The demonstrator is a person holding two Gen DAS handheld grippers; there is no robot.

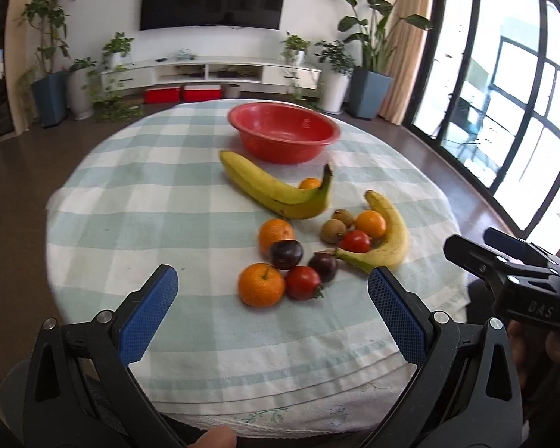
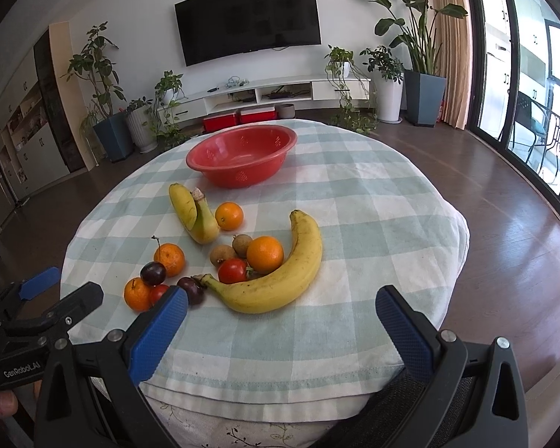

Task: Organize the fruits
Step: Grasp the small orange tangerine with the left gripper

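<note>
A red basin (image 1: pixel 283 130) (image 2: pixel 242 155) stands empty at the far side of the round table. In front of it lie two bananas (image 1: pixel 272 190) (image 2: pixel 276 280), several oranges (image 1: pixel 261 284) (image 2: pixel 265 254), two tomatoes (image 1: pixel 303 282) (image 2: pixel 232 270), two dark plums (image 1: pixel 286 254) (image 2: pixel 153 273) and two brown kiwis (image 1: pixel 333 230) (image 2: pixel 222 254). My left gripper (image 1: pixel 272 291) is open and empty, just short of the nearest orange. My right gripper (image 2: pixel 280 310) is open and empty, just short of the near banana.
The table wears a green-and-white checked cloth (image 1: pixel 149 201) (image 2: pixel 373 224). The right gripper's body (image 1: pixel 511 272) shows at the right edge of the left wrist view. Beyond are a TV cabinet (image 2: pixel 265 93), potted plants (image 1: pixel 52 86) and glass doors (image 1: pixel 504 93).
</note>
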